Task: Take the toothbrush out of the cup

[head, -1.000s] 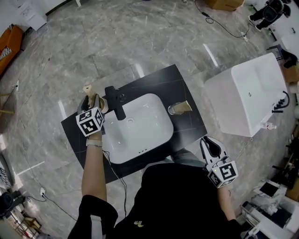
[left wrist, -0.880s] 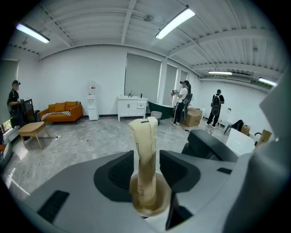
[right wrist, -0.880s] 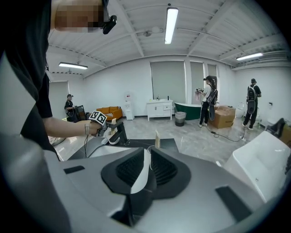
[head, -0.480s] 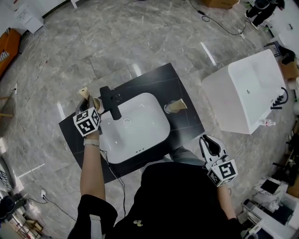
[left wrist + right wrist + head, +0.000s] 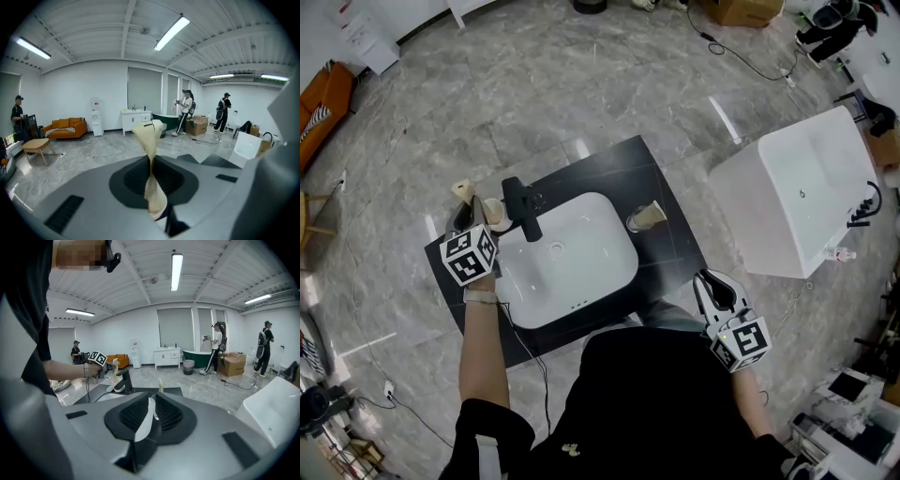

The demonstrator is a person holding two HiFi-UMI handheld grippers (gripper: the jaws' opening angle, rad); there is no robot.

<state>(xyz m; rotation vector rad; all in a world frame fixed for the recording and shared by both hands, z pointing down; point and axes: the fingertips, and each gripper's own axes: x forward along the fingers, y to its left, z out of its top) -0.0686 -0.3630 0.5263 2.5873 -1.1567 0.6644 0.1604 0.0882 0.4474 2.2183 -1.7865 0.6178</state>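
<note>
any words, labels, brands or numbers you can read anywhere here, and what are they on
No text here can be read.
left marker cube: black and white square pattern, no letters or digits.
right marker cube: the same kind of pattern, no letters or digits.
shirt: a small pale mark, too small to read.
white box: dark print, too small and blurred to read.

Floor [image 5: 534, 84] is looking like polished grey marble, glossy enough that it's throwing back the ceiling lights. Sink basin [image 5: 572, 262] is gleaming smooth white, ceramic by the look. The countertop [image 5: 666, 225] is reading as dark stone with a slight sheen. Faucet [image 5: 525, 208] is showing matt black. Toothbrush [image 5: 147, 133] is looking pale cream and matt.
</note>
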